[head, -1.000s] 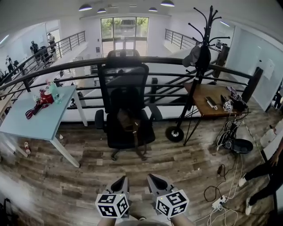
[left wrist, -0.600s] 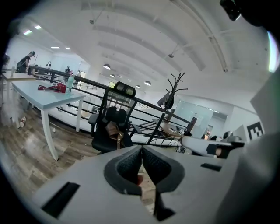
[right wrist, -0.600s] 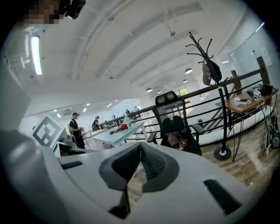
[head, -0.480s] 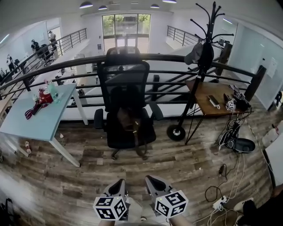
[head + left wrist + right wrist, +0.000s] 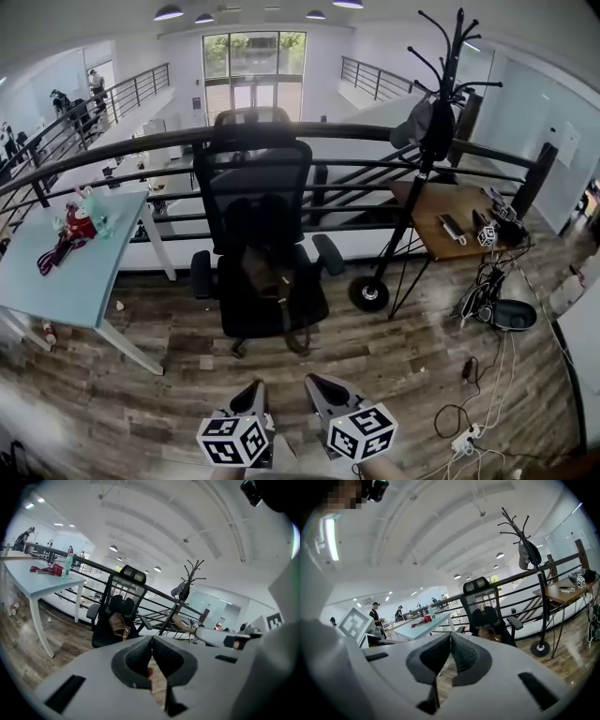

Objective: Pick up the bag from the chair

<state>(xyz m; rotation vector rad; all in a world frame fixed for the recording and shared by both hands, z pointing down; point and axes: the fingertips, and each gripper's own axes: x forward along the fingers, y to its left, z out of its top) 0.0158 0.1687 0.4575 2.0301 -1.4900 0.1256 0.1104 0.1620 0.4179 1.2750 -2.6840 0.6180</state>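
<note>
Head view puts the small brown soft bag (image 5: 265,272) on the seat of the black mesh-backed office chair (image 5: 255,178), at twelve o'clock from both claws and well apart from them across the wooden floor (image 5: 403,356). Left claw (image 5: 255,392) and right claw (image 5: 315,384) sit at six o'clock, each with jaws pressed together on nothing. By my reading nothing is done yet: approach, opening and grasp are all left.

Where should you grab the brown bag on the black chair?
Probably its top, coming from the front: the small brown bag stands upright on the seat of the black office chair, with armrests either side. Its thin strap dangling over the seat's front edge is another easy hold.
</note>
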